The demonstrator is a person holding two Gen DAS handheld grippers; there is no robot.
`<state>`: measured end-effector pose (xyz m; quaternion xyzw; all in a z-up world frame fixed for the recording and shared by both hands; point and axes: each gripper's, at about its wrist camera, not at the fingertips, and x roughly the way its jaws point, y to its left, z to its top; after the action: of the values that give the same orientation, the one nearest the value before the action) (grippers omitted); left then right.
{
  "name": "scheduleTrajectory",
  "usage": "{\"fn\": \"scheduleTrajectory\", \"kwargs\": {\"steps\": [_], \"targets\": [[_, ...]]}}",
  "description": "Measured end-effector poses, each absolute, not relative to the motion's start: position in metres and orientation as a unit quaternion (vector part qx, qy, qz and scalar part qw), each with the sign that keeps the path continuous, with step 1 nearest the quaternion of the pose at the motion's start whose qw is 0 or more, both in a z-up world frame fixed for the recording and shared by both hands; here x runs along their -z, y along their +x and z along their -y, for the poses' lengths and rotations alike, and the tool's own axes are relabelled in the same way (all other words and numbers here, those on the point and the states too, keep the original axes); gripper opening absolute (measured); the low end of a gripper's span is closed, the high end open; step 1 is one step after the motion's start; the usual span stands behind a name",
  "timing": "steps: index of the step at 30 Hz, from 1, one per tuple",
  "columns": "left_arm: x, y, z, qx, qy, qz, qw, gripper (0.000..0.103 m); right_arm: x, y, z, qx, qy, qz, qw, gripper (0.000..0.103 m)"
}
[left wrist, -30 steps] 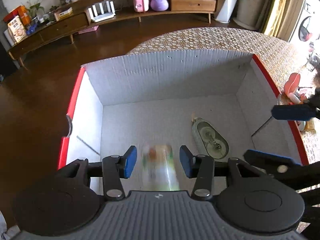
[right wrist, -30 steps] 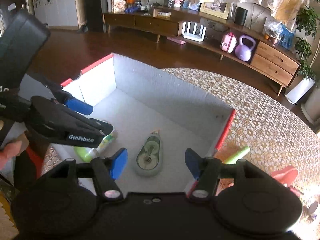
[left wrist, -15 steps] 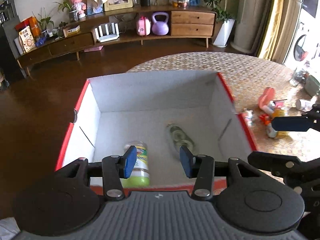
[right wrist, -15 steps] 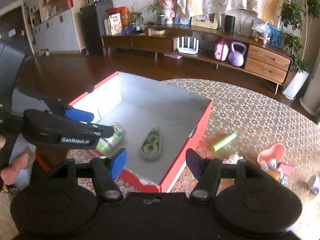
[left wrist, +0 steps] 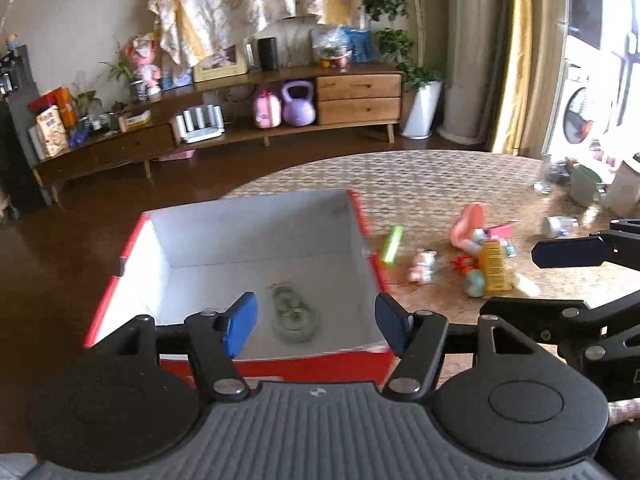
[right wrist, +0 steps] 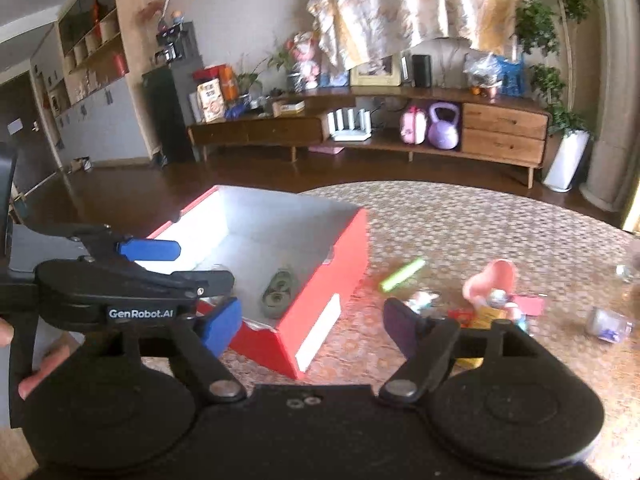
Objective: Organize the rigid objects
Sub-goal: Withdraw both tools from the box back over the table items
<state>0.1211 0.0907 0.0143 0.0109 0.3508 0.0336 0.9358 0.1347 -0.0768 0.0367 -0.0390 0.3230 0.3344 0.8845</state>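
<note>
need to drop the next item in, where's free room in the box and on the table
Inside the red box, the white floor on either side of the green tape dispenser lies bare. The table is bare beyond the green stick, toward its far edge. The toy cluster around the pink piece is crowded.

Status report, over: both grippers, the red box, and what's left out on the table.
Left gripper and right gripper open, empty, jaws just widened. Red box holds a green tape dispenser. Green stick lies nearest, path clear.
</note>
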Motion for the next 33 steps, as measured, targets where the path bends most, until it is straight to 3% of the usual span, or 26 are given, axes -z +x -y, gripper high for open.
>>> {"fn": "scheduleTrajectory", "kwargs": {"steps": [4,12,28,30,31,33], "targets": [[-0.011,0.123,-0.069,-0.022,0.004,-0.348,0.937,0.077,-0.032,0.133,0.106,-0.319,-0.033,-0.321,0.891,0.087],[-0.001,0.136,-0.03,0.008,-0.012,-0.345,0.939,0.083,-0.022,0.138,0.157,-0.289,-0.031,-0.315,0.903,0.103],[0.043,0.188,0.027,0.044,-0.016,-0.358,0.932,0.085,0.035,0.175,0.203,-0.27,-0.071,-0.327,0.903,0.103],[0.048,0.195,0.033,0.054,-0.013,-0.363,0.93,0.089,0.044,0.182,0.204,-0.267,-0.08,-0.33,0.902,0.103],[0.051,0.2,0.036,0.056,-0.014,-0.366,0.929,0.097,0.048,0.185,0.205,-0.265,-0.084,-0.331,0.902,0.102],[0.057,0.207,0.042,0.055,-0.015,-0.366,0.929,0.099,0.058,0.194,0.207,-0.262,-0.087,-0.336,0.901,0.101]]}}
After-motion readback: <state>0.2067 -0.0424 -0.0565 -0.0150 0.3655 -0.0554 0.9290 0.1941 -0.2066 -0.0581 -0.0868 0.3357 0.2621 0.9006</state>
